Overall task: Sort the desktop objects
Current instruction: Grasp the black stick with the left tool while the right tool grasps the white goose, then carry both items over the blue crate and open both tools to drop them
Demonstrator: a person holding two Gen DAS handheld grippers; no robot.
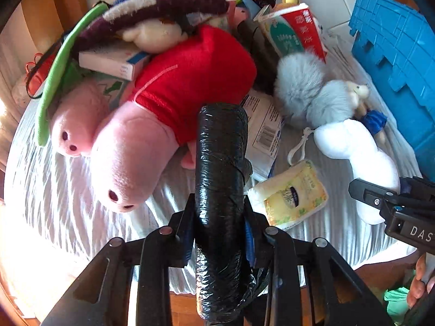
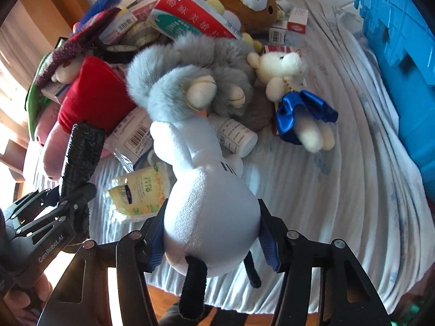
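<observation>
L tongs point(image 1: 220, 217) are clenched on a black roll point(image 1: 220, 163) of shiny bags; the roll stands up between the jaws, both pads pressed to its sides, top end well past the tips. In the R cam the same roll point(image 2: 83, 149) sits off to the left, gripped low by the L tongs point(image 2: 77, 203).

R tongs point(image 2: 212, 233) grasp a white plush point(image 2: 209, 203) round its fat body, jaws hugging each side w/ blue pads point(image 2: 156, 247) touching it. Its black legs point(image 2: 191, 288) hang down toward the cam; neck runs fwd past the tips. Jaws have just been closing on it.

Ahead of the R tips: grey fluffy toy point(image 2: 190, 76), w/ a small white bottle point(image 2: 239, 138) just under it. Right of that, cream bear point(image 2: 285, 73) in blue ribbon. Left of the R tips, yellow tissue pack point(image 2: 141, 193) on the sheet point(image 2: 339, 176).

Ahead-left of the L tips: pink plush in red point(image 1: 168, 108), touching a smaller pink one point(image 1: 73, 125). Far right in both cams, blue crate point(image 1: 399, 62).
</observation>
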